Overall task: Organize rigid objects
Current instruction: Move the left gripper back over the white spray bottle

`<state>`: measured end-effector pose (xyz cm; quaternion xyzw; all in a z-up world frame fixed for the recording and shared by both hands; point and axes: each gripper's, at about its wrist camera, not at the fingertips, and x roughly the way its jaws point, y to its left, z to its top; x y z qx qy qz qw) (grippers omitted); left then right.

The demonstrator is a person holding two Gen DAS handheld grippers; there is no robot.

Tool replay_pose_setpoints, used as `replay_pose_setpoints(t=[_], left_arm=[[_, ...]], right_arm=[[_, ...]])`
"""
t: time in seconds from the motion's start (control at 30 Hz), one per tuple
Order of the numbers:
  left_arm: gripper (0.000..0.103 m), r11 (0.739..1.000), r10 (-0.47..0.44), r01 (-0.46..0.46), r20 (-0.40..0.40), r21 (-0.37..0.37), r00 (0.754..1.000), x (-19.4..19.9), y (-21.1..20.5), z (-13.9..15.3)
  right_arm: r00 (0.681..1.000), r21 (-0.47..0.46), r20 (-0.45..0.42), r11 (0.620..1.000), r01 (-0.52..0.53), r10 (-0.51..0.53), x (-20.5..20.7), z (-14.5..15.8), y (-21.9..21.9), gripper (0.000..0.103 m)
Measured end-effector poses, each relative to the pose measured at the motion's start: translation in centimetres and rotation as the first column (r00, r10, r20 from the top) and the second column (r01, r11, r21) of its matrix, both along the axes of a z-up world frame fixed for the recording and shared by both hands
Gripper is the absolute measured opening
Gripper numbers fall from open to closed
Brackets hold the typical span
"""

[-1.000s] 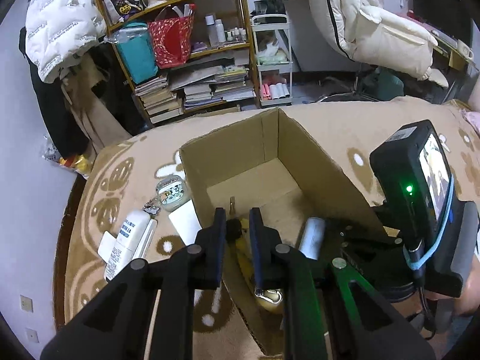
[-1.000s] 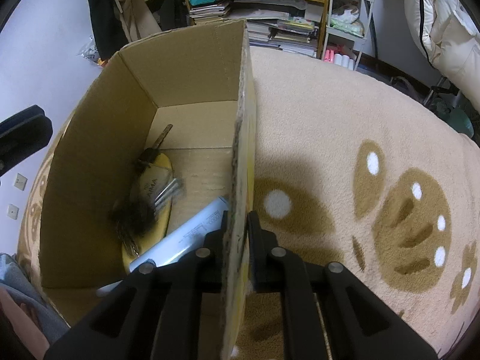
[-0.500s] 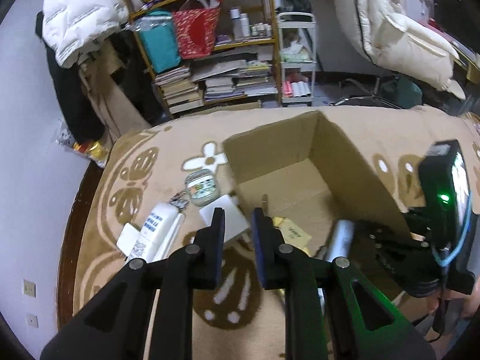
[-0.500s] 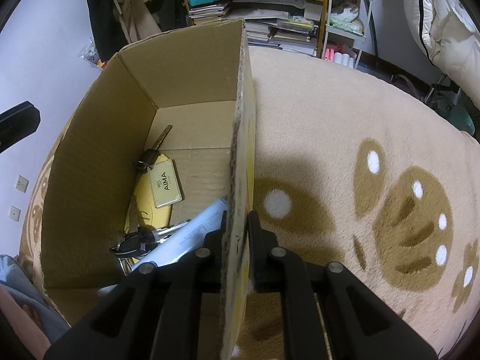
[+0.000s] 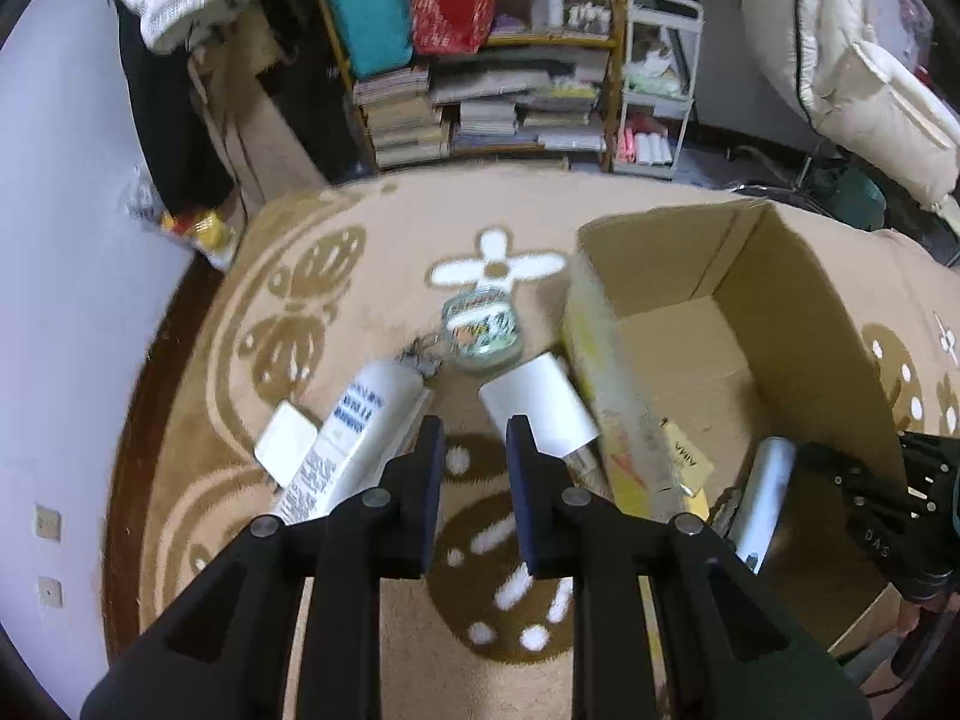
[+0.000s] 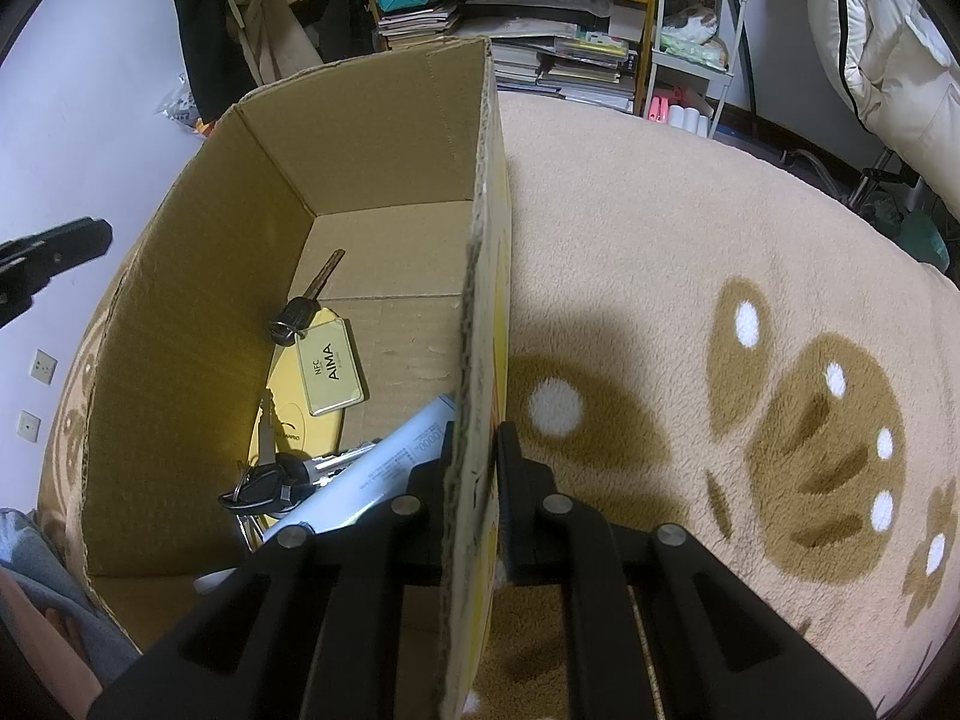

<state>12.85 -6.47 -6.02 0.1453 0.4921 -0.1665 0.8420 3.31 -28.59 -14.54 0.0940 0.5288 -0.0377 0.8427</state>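
Observation:
My left gripper hangs open and empty above the rug, left of the cardboard box. Below its tips lie a white bottle, a white flat case, a white card box, a round tin and a small key ring. My right gripper is shut on the right wall of the cardboard box. Inside the box lie a key with an AIMA tag, a yellow disc, a black key bunch and a white tube.
The box stands on a beige patterned rug. A cluttered bookshelf and a white cart stand behind the rug, and a white padded jacket hangs at the right. A grey sleeve shows at the lower left.
The black key bunch left my left gripper and now lies in the box. My left gripper swung left, out of the box, over the items on the rug. The right gripper held still.

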Motion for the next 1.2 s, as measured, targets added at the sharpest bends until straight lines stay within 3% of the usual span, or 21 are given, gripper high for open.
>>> replay_pose_setpoints(t=[0.1,0.23,0.37,0.43,0.6,0.8,1.2], left_arm=[[0.023,1.000,0.002,-0.003,-0.046,-0.029,0.999,0.9,1.1,-0.4],[0.064,0.999,0.052,-0.052,-0.040,0.003,0.998,2.1,2.6,-0.9],[0.081,0.993,0.120,-0.119,-0.067,0.017,0.991,3.6,4.6,-1.9],[0.083,0.989,0.149,-0.148,-0.077,0.020,0.986,4.2,5.5,-2.5],[0.089,0.989,0.120,-0.113,-0.066,0.093,0.991,5.2,5.9,-3.6],[0.089,0.991,0.125,-0.117,-0.134,0.066,0.983,5.8,6.6,-5.4],[0.089,0.991,0.136,-0.134,-0.153,0.025,0.979,6.9,7.6,-8.0]], right_arm=[[1.000,0.000,0.000,1.000,0.000,0.000,0.0,0.0,0.0,0.011],[1.000,-0.001,0.000,1.000,0.000,0.000,0.0,0.0,0.0,0.011],[1.000,0.000,0.000,1.000,0.000,0.000,0.0,0.0,0.0,0.011],[1.000,-0.001,0.000,1.000,-0.001,0.001,0.0,0.0,0.0,0.011],[1.000,-0.002,0.000,1.000,-0.001,0.001,0.0,0.0,0.1,0.011],[1.000,0.001,0.000,1.000,0.000,0.000,0.0,0.0,0.1,0.011],[1.000,-0.004,0.000,1.000,-0.002,0.002,0.0,0.0,0.2,0.011]])
